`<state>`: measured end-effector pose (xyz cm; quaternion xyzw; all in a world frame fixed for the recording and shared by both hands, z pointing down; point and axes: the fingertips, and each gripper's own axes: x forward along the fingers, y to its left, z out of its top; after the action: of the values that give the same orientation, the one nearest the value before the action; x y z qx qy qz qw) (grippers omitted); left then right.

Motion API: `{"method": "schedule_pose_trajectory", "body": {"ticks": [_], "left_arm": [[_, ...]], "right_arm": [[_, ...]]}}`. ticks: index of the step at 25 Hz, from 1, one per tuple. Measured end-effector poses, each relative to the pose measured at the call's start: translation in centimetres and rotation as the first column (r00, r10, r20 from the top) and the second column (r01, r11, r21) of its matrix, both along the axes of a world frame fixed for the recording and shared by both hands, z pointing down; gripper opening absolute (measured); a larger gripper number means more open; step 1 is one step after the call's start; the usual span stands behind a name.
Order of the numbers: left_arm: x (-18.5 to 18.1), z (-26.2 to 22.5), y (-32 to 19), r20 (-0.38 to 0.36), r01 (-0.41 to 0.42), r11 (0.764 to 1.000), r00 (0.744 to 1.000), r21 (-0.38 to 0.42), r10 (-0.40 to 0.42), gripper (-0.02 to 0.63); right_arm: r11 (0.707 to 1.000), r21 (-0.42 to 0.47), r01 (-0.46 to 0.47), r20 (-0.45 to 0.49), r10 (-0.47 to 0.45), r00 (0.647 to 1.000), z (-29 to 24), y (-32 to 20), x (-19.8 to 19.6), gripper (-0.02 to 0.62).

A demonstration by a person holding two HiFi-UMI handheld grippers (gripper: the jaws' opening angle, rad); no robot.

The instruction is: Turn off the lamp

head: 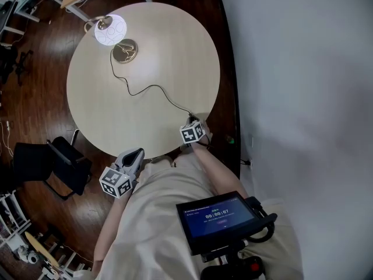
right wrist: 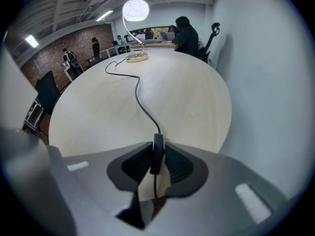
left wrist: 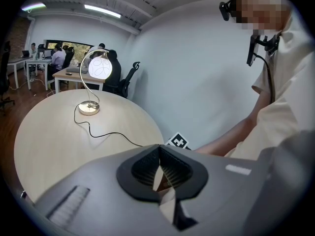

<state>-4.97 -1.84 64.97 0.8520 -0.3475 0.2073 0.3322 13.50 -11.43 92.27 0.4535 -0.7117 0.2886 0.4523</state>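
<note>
Head view: your lamp (head: 111, 31) glows at the far left of the round table (head: 175, 51); its cord (head: 152, 87) runs to your right gripper (head: 194, 123) at the near edge. Left gripper view: your left gripper (left wrist: 160, 150) has its 2 jaws closed together, empty. Right gripper view: the 2 jaws pinch the cord's switch (right wrist: 157, 154).

Round pale wood table (head: 175, 51) stands on a dark wood floor (head: 35, 98). Plain white wall (head: 303, 69) runs close along the table's right side. Black chair (head: 64, 165) stands just beside its near left edge. Beyond the table's far side: desks (left wrist: 69, 73), black office chair (left wrist: 129, 75), brick wall (right wrist: 54, 53). Ceiling strip lights (left wrist: 101, 11) are lit.
</note>
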Motion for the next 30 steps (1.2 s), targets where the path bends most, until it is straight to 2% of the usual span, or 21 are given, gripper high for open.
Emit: {"method": "schedule_pose_trajectory", "body": {"ticks": [19, 30], "left_arm": [[-0.3, 0.2, 0.3, 0.004, 0.011, 1.0, 1.0, -0.003, -0.011, -0.023], [0.0, 0.1, -1.2, 0.001, 0.015, 1.0, 1.0, 0.015, -0.015, -0.023]], "right_arm": [[1.0, 0.003, 0.002, 0.026, -0.002, 1.0, -0.2, 0.1, -0.2, 0.075], [1.0, -0.003, 0.013, 0.035, -0.013, 0.999, -0.1, -0.4, 0.3, 0.075]]}}
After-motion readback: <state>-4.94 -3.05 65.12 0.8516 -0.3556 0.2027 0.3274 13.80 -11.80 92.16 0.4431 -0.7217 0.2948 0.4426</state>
